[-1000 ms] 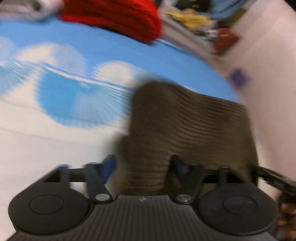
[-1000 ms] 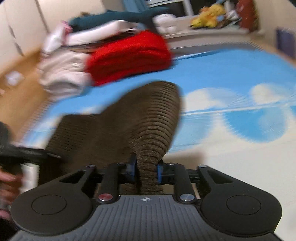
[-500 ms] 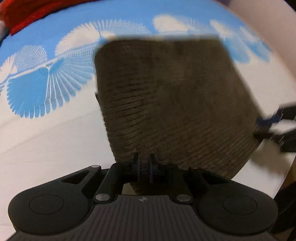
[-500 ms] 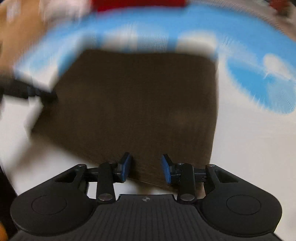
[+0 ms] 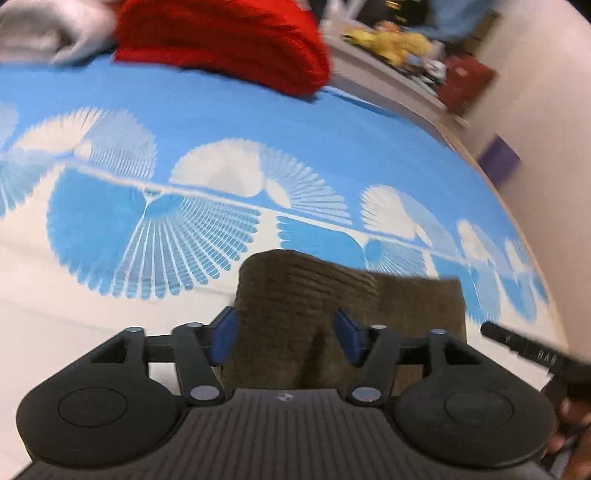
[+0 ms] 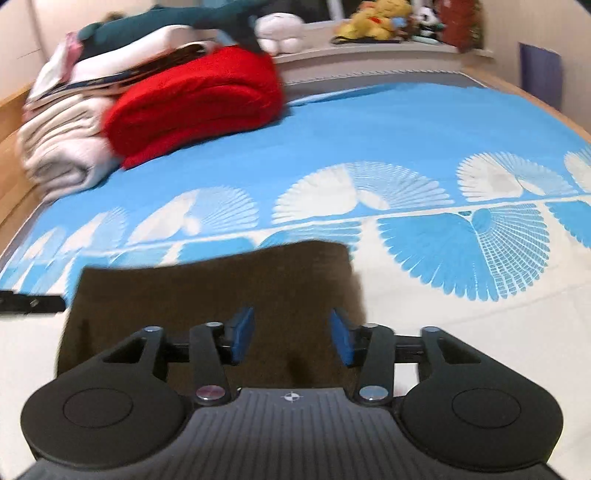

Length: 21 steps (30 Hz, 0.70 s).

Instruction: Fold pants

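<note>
The brown corduroy pants (image 5: 406,306) lie folded into a short rectangle on the blue-and-white bedspread (image 5: 221,122). My left gripper (image 5: 286,339) sits over their left end. Its jaws are opening, and a raised hump of the cloth stands loose between the blue pads (image 5: 223,338). In the right wrist view the pants (image 6: 207,284) lie flat under my right gripper (image 6: 291,336). Its jaws are opening too, with the cloth below the pads (image 6: 341,339) and nothing gripped. Each gripper shows at the edge of the other's view, the right gripper (image 5: 524,347) and the left gripper (image 6: 29,302).
A folded red blanket (image 6: 195,99) and a stack of white laundry (image 6: 62,140) lie at the far side of the bed. Plush toys (image 6: 373,18) sit on a shelf behind. A wall (image 5: 546,110) runs along the bed's right side.
The pants hung lifted from both grippers, then came down flat onto the bed. Both grippers have let go; the left one was shut half a second ago and now stands open.
</note>
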Motion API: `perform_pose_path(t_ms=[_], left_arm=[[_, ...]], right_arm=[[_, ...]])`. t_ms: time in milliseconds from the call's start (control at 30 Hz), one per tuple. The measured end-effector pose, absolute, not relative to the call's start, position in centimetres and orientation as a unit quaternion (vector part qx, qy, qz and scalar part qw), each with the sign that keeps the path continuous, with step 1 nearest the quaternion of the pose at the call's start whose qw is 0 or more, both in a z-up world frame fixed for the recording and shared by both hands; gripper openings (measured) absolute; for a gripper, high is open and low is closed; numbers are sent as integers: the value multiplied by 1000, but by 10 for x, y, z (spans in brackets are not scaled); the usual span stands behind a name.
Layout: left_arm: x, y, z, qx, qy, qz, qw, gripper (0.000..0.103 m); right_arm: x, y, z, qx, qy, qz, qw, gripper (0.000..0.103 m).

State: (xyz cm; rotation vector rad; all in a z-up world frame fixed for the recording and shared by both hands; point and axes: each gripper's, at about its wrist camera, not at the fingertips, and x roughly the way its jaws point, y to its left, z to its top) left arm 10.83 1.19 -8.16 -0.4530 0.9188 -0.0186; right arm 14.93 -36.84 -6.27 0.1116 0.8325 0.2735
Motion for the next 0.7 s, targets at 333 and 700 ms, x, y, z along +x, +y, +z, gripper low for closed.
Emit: perform_pose_path(t_ms=[333,700], left_arm=[[134,23,-88,-210,396,10,894,28],[137,27,-71,-156,402,79,899,42]], right_arm=[[198,-348,-95,79,407,79,907,70],[223,-332,-122,42,411,27,910,75]])
